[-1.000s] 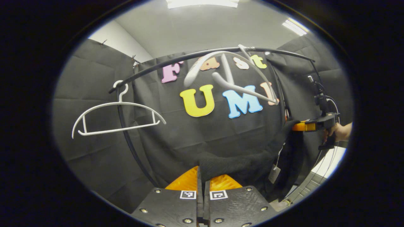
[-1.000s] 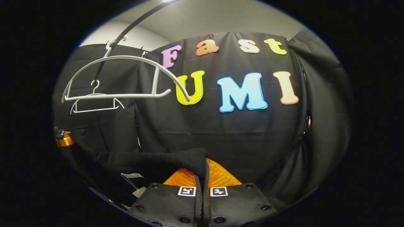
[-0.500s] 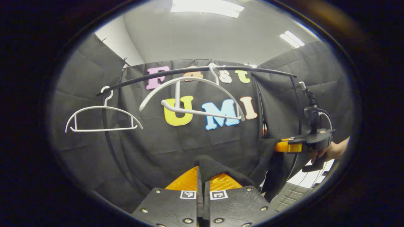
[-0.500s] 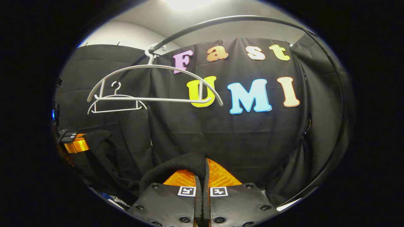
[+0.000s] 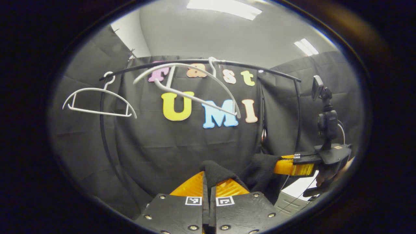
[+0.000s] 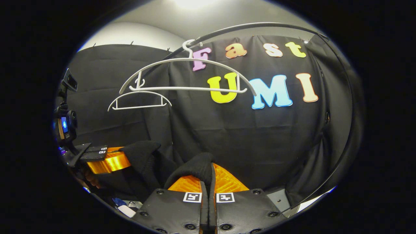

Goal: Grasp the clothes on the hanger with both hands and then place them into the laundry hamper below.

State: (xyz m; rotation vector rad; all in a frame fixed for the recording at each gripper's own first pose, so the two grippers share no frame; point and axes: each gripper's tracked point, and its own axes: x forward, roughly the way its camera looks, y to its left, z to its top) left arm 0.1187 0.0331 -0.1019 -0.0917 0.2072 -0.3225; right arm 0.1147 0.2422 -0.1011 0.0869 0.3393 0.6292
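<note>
You've brought both grippers lower and closer; each one's jaws pinch the black knit garment (image 5: 218, 171), beneath two bare white hangers (image 5: 191, 91).

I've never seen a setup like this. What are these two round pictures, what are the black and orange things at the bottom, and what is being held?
No robot here: a person holds a two-finger gripper in each hand, and a fisheye camera rides on each one. The left gripper view looks along the left gripper; the right gripper view looks along the right gripper. Each picture also catches the other gripper off to one side. Both grippers are shut on the same black garment, which sags between them. Behind, two bare white hangers, the near hanger and the far hanger, hang from a black rail in front of the booth's cloth wall. The garment is off its hanger, ready to be lowered into a hamper.
</note>
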